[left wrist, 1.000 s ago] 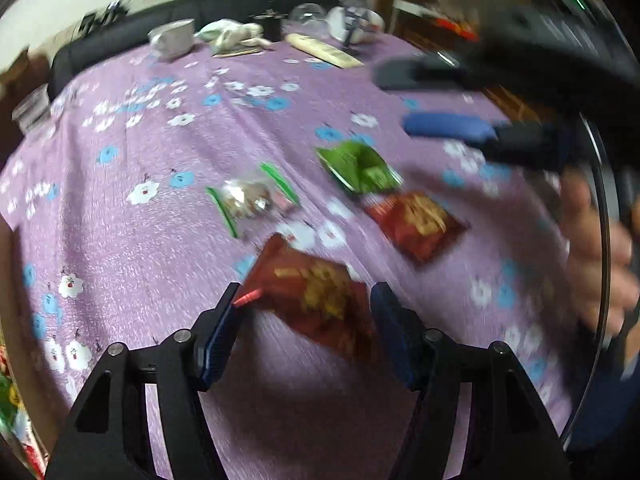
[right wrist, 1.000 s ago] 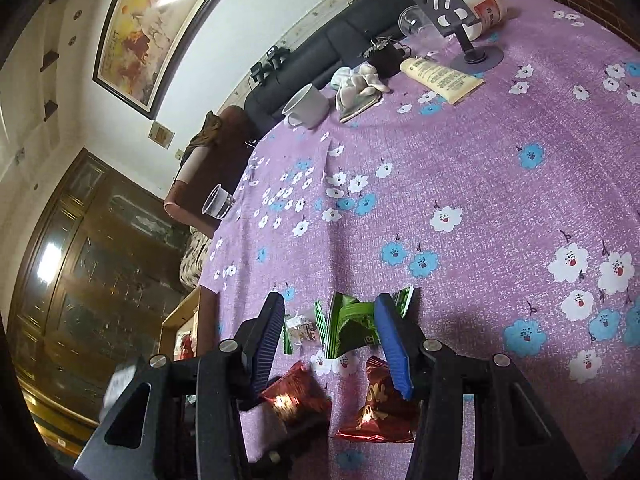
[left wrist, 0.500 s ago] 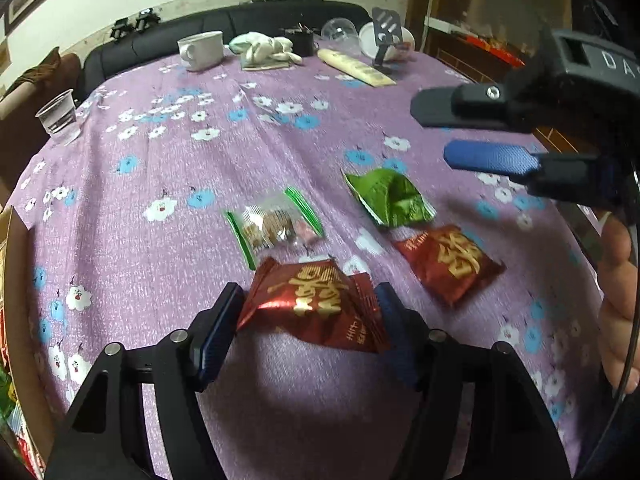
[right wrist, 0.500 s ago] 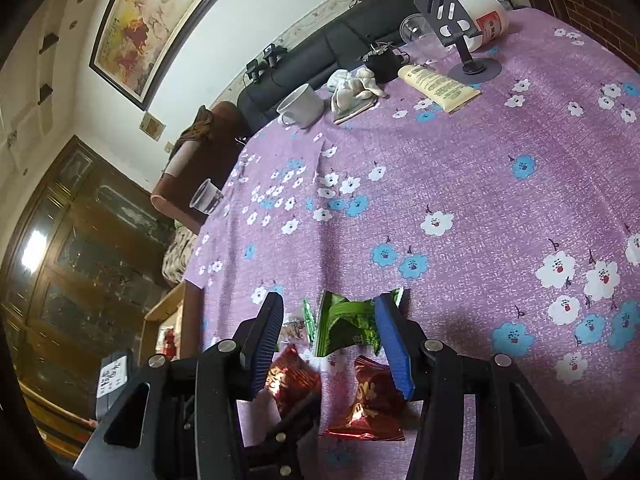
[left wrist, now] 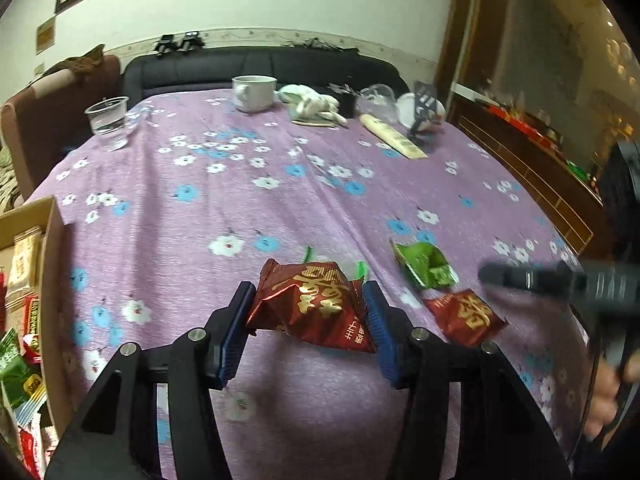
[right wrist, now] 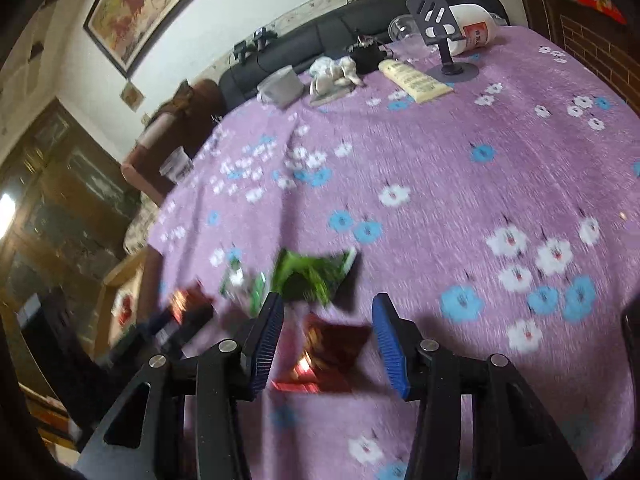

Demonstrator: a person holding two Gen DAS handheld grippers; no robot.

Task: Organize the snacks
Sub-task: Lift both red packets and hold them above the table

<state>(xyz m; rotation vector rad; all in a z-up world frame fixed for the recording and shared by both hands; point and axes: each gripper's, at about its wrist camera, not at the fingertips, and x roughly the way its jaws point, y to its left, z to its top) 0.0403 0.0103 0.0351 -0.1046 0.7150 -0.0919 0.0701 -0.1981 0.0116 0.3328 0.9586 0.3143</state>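
My left gripper (left wrist: 306, 316) is shut on a red snack packet with gold lettering (left wrist: 316, 306) and holds it above the purple flowered tablecloth (left wrist: 240, 200). A clear packet with green ends (left wrist: 308, 254) lies mostly hidden behind it. A green packet (left wrist: 424, 264) and a second red packet (left wrist: 464, 316) lie to the right. My right gripper (right wrist: 326, 344) is open, with the second red packet (right wrist: 328, 356) on the cloth between its fingers and the green packet (right wrist: 314, 274) just beyond them.
A cardboard box (left wrist: 50, 280) with several snack packets stands at the table's left edge. At the far side are a plastic cup (left wrist: 108, 122), a white mug (left wrist: 252, 92), a white cloth (left wrist: 312, 102), a tube (left wrist: 394, 142) and a phone stand (right wrist: 440, 36).
My left gripper has lifted the red packet off the cloth and swung left, bringing the box into view. My right gripper has come down over the second red packet.
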